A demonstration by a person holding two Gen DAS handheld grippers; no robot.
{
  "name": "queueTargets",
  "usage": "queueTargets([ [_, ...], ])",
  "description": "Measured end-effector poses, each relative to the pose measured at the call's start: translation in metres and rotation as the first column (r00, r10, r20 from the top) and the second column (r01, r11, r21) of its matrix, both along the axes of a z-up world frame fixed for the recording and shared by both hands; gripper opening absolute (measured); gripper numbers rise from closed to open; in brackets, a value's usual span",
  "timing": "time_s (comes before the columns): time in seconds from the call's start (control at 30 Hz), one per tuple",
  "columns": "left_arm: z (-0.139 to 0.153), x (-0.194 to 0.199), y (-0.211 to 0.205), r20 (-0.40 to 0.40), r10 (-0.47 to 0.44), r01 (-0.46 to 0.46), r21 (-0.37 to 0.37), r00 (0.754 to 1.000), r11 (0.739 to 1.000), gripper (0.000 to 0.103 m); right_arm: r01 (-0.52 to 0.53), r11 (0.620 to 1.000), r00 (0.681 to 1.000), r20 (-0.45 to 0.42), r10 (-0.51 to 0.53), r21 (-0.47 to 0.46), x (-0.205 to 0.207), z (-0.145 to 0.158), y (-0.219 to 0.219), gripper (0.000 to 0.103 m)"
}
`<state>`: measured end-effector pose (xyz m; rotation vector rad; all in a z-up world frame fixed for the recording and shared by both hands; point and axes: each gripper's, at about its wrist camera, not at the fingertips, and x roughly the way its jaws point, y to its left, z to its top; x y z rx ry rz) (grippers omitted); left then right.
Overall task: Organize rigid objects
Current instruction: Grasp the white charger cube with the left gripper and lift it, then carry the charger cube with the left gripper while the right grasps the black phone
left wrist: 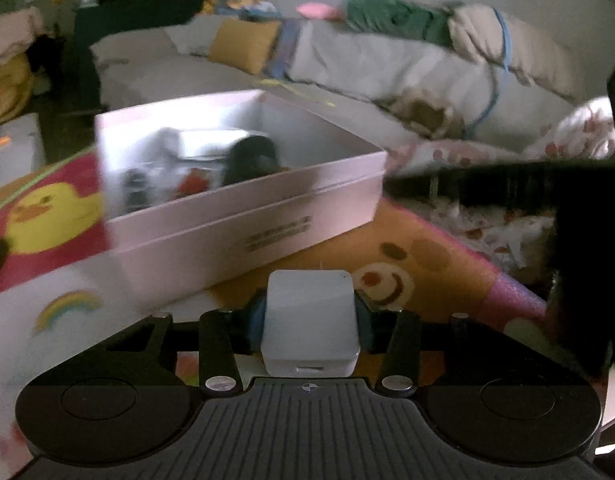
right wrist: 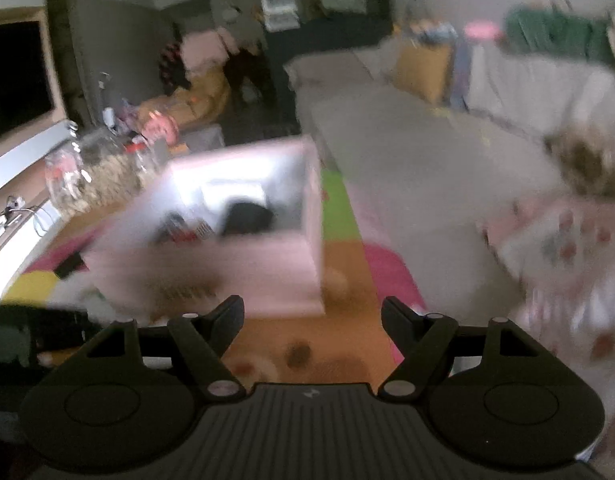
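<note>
Sofa [left wrist: 155,68] with yellow cushion [left wrist: 243,44] stood behind cartoon mat [left wrist: 427,264]; TV [right wrist: 15,80] at left, green clothes [left wrist: 391,16] on bedding.

Box [right wrist: 243,240] contents blurred beyond telling

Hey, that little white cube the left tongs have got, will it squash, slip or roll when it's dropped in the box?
The white cube looks like hard plastic with crisp faces, so it probably won't squash. Its smooth, rounded sides between the left tongs may slip a little. Being flat-sided, it should land in the pink box and settle rather than roll.
</note>
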<state>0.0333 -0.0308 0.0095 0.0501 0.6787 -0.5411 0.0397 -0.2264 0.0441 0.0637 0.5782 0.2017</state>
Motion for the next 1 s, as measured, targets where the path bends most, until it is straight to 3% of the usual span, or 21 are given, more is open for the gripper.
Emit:
queueTargets([
  [0.1,0.006,-0.024,0.03,0.045,0.07,-0.069,-0.011,0.997,0.998,0.05,-0.071,0.997,0.995,0.07,0.073,-0.023,0.004,0.032,0.027,0.076],
  [0.2,0.011,-0.046,0.072,0.077,0.194,-0.193,-0.021,0.978,0.981,0.05,-0.172,0.985,0.983,0.068,0.173,-0.013,0.018,0.055,0.066,0.076],
  [0.37,0.009,-0.063,0.14,0.081,0.44,-0.438,-0.041,0.895,0.898,0.05,-0.389,0.919,0.919,-0.046,0.392,0.066,0.057,0.068,0.157,0.076],
  [0.43,0.004,-0.065,0.156,0.064,0.514,-0.513,-0.032,0.856,0.858,0.05,-0.445,0.892,0.885,-0.117,0.451,0.078,0.076,0.06,0.197,0.076],
  [0.5,-0.001,-0.066,0.168,0.038,0.544,-0.542,-0.041,0.838,0.839,0.05,-0.467,0.881,0.857,-0.207,0.472,0.077,0.095,0.042,0.236,0.076],
  [0.6,-0.007,-0.068,0.169,0.021,0.54,-0.538,-0.064,0.842,0.841,0.05,-0.445,0.893,0.837,-0.321,0.443,0.074,0.122,0.011,0.277,0.076],
  [0.67,-0.006,-0.069,0.167,0.031,0.537,-0.535,-0.054,0.843,0.843,0.05,-0.412,0.909,0.841,-0.359,0.406,0.062,0.138,-0.003,0.298,0.076],
  [0.8,-0.009,-0.07,0.173,0.022,0.535,-0.533,-0.063,0.845,0.844,0.05,-0.362,0.932,0.851,-0.396,0.345,0.034,0.161,-0.025,0.322,0.076],
  [0.9,-0.01,-0.069,0.177,0.002,0.536,-0.533,-0.097,0.844,0.84,0.05,-0.365,0.931,0.872,-0.358,0.334,-0.02,0.16,-0.029,0.341,0.078],
  [0.93,-0.011,-0.069,0.178,0.001,0.536,-0.533,-0.102,0.844,0.84,0.05,-0.375,0.926,0.874,-0.35,0.338,-0.043,0.156,-0.029,0.342,0.077],
  [1.0,-0.011,-0.07,0.177,0.0,0.537,-0.534,-0.104,0.844,0.839,0.05,-0.412,0.907,0.873,-0.323,0.365,-0.09,0.146,-0.029,0.341,0.059],
])
